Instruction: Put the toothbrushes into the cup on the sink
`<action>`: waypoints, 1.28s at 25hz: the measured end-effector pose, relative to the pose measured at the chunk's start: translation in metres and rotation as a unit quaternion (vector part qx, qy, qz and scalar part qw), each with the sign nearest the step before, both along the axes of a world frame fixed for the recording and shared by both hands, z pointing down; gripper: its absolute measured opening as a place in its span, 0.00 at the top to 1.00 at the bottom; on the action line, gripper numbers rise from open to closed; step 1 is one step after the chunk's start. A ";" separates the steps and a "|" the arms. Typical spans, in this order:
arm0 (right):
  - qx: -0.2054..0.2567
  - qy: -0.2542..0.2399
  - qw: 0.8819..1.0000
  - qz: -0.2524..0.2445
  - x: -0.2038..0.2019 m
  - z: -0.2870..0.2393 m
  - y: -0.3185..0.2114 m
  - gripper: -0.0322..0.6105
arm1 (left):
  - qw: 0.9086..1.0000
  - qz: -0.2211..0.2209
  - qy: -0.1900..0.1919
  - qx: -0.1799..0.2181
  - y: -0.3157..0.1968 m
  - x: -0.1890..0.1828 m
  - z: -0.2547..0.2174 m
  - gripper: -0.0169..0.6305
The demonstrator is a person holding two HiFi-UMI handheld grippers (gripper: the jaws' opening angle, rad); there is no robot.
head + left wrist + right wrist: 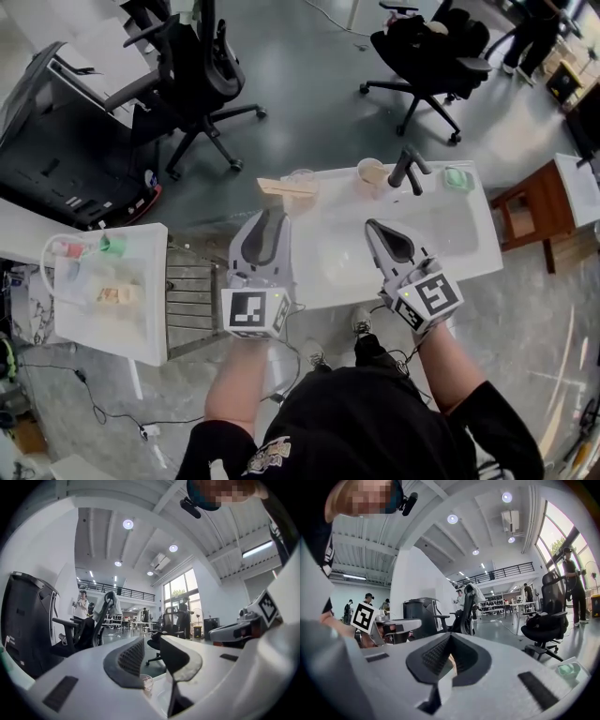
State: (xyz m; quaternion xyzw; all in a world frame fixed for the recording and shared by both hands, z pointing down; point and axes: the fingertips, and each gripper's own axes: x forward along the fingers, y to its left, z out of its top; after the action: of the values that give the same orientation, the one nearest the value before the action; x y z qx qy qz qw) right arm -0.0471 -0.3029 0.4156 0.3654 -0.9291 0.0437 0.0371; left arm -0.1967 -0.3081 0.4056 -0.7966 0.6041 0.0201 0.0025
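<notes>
Only the head view shows the sink from above. A tan cup stands at its back edge, just beside the dark faucet. A clear cup stands further left, next to a pale wooden piece lying at the back left corner. Whether that piece is the toothbrushes you cannot tell from here. A green item sits at the back right.

Your left gripper hovers over the sink's left edge and your right gripper over the basin, both pointing toward the back.

The left gripper view fills in what the head view lacks. The left gripper's fingers stand spread with nothing between them, and the clear cup shows low in the gap, beyond the tips. The right gripper view shows that gripper's fingers pressed together at the tips. A tan sliver shows in the slit below them, too narrow to identify, and the green item lies off to the right.

Around you, two office chairs stand on the floor behind the sink. A white side desk with small items is at your left, and a brown wooden stand at the right.
</notes>
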 end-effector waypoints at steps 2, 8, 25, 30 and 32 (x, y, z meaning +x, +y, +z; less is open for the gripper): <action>0.002 0.000 1.000 0.011 -0.002 -0.003 0.017 0.94 | 1.000 0.015 0.004 0.000 0.024 0.001 -0.007 0.90; 0.005 0.000 0.999 0.047 -0.001 -0.010 0.068 0.94 | 0.997 0.072 0.015 -0.026 0.088 0.019 -0.016 0.95; 0.007 -0.010 0.999 0.041 0.077 -0.018 0.165 0.94 | 0.993 0.102 0.023 -0.058 0.196 0.121 -0.003 0.96; 0.006 -0.018 1.000 0.016 0.115 -0.018 0.200 0.94 | 0.995 0.080 0.014 -0.054 0.234 0.168 -0.011 0.96; 0.006 -0.022 1.000 0.002 0.127 -0.018 0.213 0.94 | 0.996 0.070 0.006 -0.056 0.251 0.182 -0.011 0.96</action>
State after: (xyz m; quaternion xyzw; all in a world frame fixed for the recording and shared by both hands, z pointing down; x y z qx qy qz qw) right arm 0.0798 -0.0898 0.3974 0.3660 -0.9293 0.0466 0.0143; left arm -0.0150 -0.0575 0.3951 -0.8357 0.5471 -0.0091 -0.0473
